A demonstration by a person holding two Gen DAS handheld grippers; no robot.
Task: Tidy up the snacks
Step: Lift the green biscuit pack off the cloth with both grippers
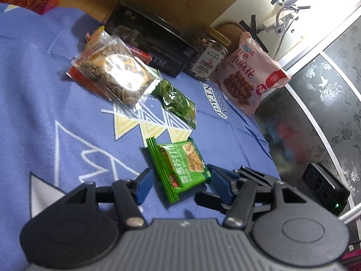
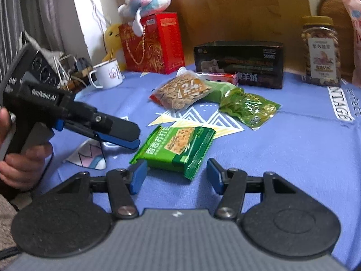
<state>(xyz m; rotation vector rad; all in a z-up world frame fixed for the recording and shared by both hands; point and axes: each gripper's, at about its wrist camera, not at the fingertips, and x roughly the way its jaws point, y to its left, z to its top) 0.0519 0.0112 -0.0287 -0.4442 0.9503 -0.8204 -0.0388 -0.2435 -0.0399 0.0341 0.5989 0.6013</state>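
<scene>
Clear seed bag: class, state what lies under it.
The clear seed bag rests on a red box and a light green packet; their covered parts, and anything else beneath, are hidden.

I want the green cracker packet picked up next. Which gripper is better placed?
Probably the right gripper: open, with the green cracker packet centred just beyond its fingertips. The left gripper, also open, meets it skewed.

A bright green cracker packet (image 2: 174, 148) lies on a periwinkle-blue cloth (image 2: 282, 158) printed with white and yellow triangles. Behind stand a pink snack bag (image 1: 250, 74), a red gift bag (image 2: 144, 45) with what looks like gold patterning, and a black box (image 2: 239, 64).
</scene>
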